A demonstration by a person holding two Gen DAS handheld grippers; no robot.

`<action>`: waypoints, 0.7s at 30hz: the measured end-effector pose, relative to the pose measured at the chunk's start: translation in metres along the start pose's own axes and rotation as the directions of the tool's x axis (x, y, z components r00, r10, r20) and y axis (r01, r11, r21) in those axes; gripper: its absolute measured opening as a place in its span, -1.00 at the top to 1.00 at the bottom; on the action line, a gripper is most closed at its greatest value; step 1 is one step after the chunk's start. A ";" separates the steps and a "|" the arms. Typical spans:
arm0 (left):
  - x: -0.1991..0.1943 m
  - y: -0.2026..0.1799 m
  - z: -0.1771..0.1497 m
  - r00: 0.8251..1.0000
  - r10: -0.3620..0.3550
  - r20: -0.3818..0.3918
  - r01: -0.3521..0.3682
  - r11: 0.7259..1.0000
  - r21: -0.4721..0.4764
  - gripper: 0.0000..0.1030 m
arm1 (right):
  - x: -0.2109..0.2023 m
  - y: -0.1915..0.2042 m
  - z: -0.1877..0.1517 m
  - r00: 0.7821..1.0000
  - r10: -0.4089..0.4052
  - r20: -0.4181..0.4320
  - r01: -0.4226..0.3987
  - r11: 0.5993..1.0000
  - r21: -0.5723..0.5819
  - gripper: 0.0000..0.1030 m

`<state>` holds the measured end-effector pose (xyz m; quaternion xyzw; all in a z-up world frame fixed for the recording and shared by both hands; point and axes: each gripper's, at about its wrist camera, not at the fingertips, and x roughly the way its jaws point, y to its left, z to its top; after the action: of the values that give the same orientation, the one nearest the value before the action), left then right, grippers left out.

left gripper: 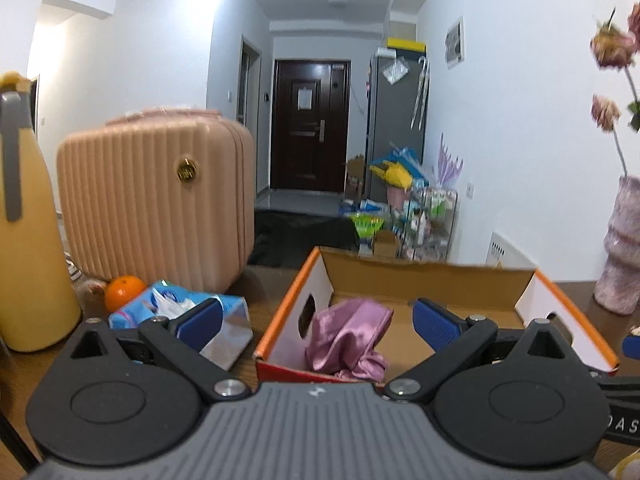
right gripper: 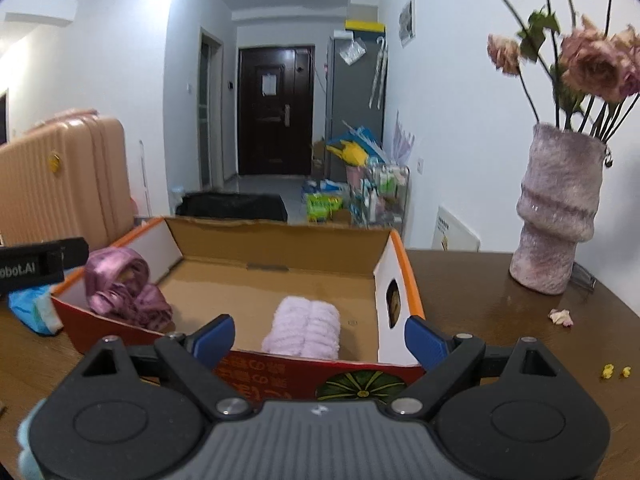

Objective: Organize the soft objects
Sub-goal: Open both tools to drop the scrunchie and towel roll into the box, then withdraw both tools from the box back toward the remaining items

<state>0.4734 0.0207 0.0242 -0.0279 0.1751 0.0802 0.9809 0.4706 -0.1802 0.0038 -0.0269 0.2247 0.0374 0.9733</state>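
Observation:
An open cardboard box (left gripper: 432,276) (right gripper: 276,236) with orange rims stands on the brown table. A crumpled pink satin cloth (left gripper: 346,338) (right gripper: 120,288) lies in its left end. A rolled pale lilac fluffy towel (right gripper: 306,328) lies near its front wall. My left gripper (left gripper: 318,322) is open, just in front of the box, with the satin cloth seen between its blue pads but untouched. My right gripper (right gripper: 320,340) is open too, before the front wall, with the towel beyond its pads. Part of the left gripper's body (right gripper: 40,266) shows at the right wrist view's left edge.
A pink ribbed suitcase (left gripper: 156,200), an orange (left gripper: 124,290), a blue tissue pack (left gripper: 176,306) and a yellow bottle (left gripper: 28,240) stand left of the box. A fuzzy vase (right gripper: 556,208) with dried roses stands to the right. Petals (right gripper: 560,316) and crumbs lie nearby.

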 end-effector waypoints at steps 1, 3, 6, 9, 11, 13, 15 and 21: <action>-0.007 0.002 0.003 1.000 -0.002 0.015 0.002 1.000 -0.003 -1.00 | -0.005 0.001 0.000 1.000 0.007 0.010 -0.007 1.000 -0.002 -0.81; -0.017 0.005 0.007 0.999 -0.006 0.038 0.007 1.000 -0.004 -1.00 | -0.019 0.002 0.001 0.999 0.023 0.034 -0.023 1.000 -0.007 -0.87; -0.033 0.011 0.012 0.998 -0.006 0.069 0.007 1.000 -0.010 -1.00 | -0.039 0.004 0.002 0.997 0.043 0.067 -0.042 0.999 -0.016 -0.95; -0.048 0.018 0.015 0.996 -0.005 0.092 0.007 1.000 -0.014 -1.00 | -0.055 0.005 0.000 0.995 0.056 0.086 -0.054 0.998 -0.021 -0.97; -0.057 0.023 0.016 0.995 -0.003 0.096 0.005 1.000 -0.019 -1.00 | -0.065 0.006 -0.002 0.994 0.066 0.092 -0.064 0.998 -0.027 -1.00; -0.063 0.028 0.017 0.996 -0.004 0.094 0.006 1.000 -0.023 -1.00 | -0.072 0.006 -0.005 0.993 0.074 0.096 -0.071 0.997 -0.030 -1.00; -0.071 0.031 0.016 0.996 -0.006 0.092 0.008 1.000 -0.024 -1.00 | -0.080 0.007 -0.008 0.992 0.078 0.100 -0.075 0.997 -0.034 -1.00; -0.092 0.037 0.008 0.996 -0.016 0.086 0.018 1.000 -0.013 -1.00 | -0.101 0.008 -0.017 0.990 0.088 0.110 -0.085 0.996 -0.037 -1.00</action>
<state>0.3845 0.0446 0.0631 -0.0328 0.1320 0.0741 0.9879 0.3718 -0.1796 0.0325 -0.0305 0.1705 0.0847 0.9812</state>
